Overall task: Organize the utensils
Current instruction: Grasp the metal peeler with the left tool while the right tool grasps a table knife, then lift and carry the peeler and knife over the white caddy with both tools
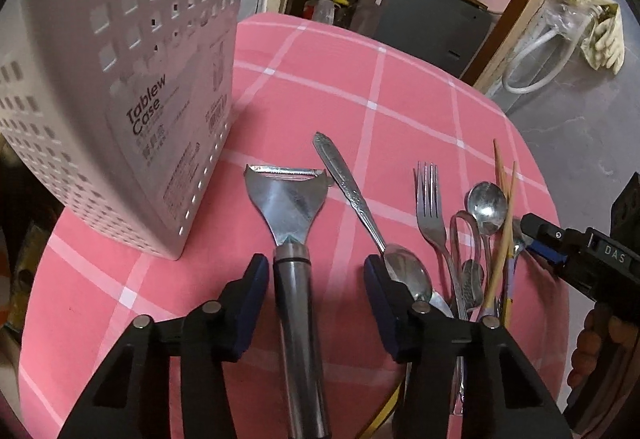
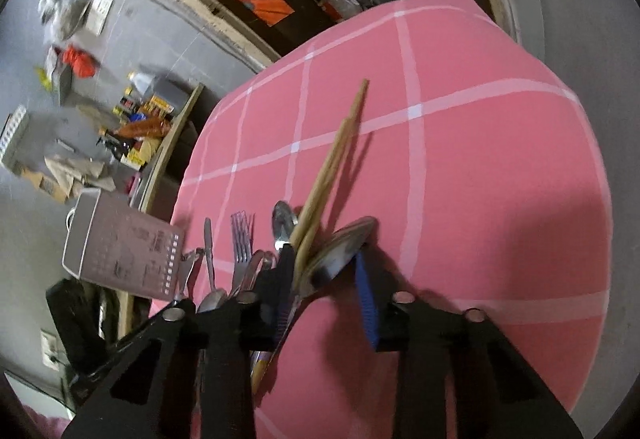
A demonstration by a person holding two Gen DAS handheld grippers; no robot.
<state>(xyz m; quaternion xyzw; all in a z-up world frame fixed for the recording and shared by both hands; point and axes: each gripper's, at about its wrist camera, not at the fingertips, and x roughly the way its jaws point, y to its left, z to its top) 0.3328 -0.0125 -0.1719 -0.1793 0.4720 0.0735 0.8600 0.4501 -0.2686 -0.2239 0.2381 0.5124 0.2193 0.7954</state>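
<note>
On pink checked cloth | left tongs (image 1: 316, 299) gape astride steel peeler (image 1: 290, 223) (untouched) | right tongs (image 2: 326, 287) gape.

In front of me a steel peeler (image 1: 286, 199) lies flat on the pink cloth, blade pointing away. Beside it lies a spoon (image 1: 360, 207), bowl toward me, then a fork (image 1: 430, 199) and a heap of spoons (image 1: 486, 205) crossed by wooden chopsticks (image 2: 332, 155). The white perforated cutlery case (image 1: 120, 79) stands upright at the left.
</note>
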